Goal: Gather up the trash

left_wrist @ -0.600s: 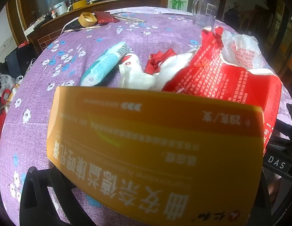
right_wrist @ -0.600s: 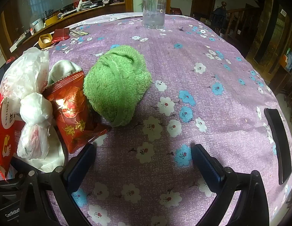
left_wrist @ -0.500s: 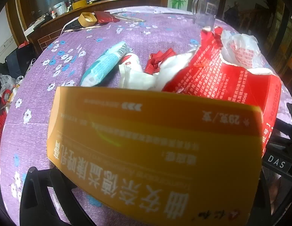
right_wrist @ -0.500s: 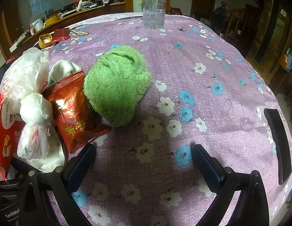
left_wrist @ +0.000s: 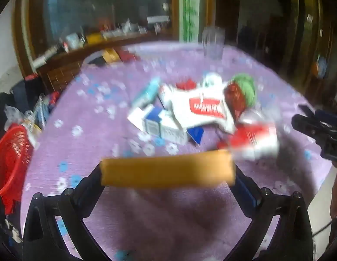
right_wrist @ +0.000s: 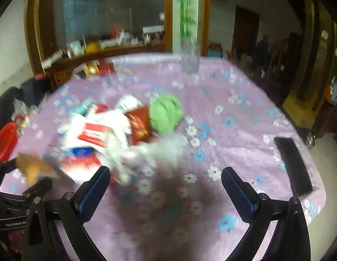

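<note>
An orange box (left_wrist: 168, 169) spans the gap between my left gripper's (left_wrist: 168, 173) fingertips, edge-on and lifted above the purple flowered tablecloth (left_wrist: 85, 130); the jaws stand wide and each end of the box meets a finger. Beyond it lies the trash pile: a white and red packet (left_wrist: 203, 108), blue and white cartons (left_wrist: 162, 128), a teal tube (left_wrist: 146, 91), a dark red snack bag (left_wrist: 233, 100) and a red and white wrapper (left_wrist: 255, 139). My right gripper (right_wrist: 165, 174) hangs open and empty over the cloth, right of the pile (right_wrist: 99, 130). Both views are blurred.
A green towel ball (right_wrist: 166, 113) rests against the pile's far right. A clear glass (right_wrist: 190, 58) stands at the table's far side. A black flat object (right_wrist: 292, 165) lies near the right edge. A red basket (left_wrist: 9, 152) sits off the table's left edge.
Both grippers have risen and pulled back from the table. The orange box, which filled the left view face-on, now shows edge-on at the left fingertips. More of the pile is uncovered.
</note>
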A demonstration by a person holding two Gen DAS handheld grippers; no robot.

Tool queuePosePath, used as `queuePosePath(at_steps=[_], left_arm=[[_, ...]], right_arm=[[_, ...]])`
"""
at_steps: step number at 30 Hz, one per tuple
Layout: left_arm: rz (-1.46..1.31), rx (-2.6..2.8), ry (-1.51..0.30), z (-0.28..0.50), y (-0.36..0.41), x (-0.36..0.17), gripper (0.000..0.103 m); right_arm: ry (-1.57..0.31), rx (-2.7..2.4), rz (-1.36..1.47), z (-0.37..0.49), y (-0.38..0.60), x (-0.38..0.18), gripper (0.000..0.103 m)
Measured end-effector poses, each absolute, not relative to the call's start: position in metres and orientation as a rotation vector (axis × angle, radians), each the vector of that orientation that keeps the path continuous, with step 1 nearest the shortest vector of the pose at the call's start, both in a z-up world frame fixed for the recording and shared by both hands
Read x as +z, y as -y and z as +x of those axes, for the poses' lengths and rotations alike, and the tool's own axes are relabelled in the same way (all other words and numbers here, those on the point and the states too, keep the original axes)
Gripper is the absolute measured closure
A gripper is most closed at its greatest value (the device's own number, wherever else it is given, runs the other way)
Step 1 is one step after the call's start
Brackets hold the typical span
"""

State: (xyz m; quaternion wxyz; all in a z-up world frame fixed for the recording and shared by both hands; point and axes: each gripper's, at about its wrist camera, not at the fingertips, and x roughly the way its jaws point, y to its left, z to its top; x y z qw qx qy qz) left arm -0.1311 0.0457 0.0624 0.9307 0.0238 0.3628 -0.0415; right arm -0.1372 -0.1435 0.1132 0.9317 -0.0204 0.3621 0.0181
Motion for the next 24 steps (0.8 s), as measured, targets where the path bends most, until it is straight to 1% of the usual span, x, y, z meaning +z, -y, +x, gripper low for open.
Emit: queuePosePath(at_steps=[1,3,6,11,17,19,24], left_arm=[[0.067,-0.079,-0.711,-0.136,-0.045,0.066,0.0],[0.085,-0.079,-0.708,-0.14,-0.046,0.069,0.0],[0.023,-0.079,-0.713,-0.141,-0.061,0.074,0.0],[0.012,-0.069,-0.632,-0.175,-0.075,0.081,0.0],[0.04,0.004,-0.586,-0.219,-0.083,0.063,0.0],[0.055,0.012,-0.578,-0.224,-0.082,0.06,0.0],[0.042,0.04,-0.533,-0.227,-0.087,0.061,0.0]], right_arm=[[-0.696,0.035,-0.06,-0.151,0.136,0.119,0.0],[-0.646,0.033,-0.093,-0.168,0.123,0.124,0.0],[-0.616,0.06,-0.081,-0.19,0.117,0.13,0.0],[-0.591,0.053,-0.055,-0.215,0.118,0.134,0.0],[-0.602,0.074,-0.058,-0.238,0.111,0.119,0.0],[-0.61,0.077,-0.051,-0.241,0.111,0.116,0.0],[-0.556,0.025,-0.062,-0.252,0.116,0.116,0.0]])
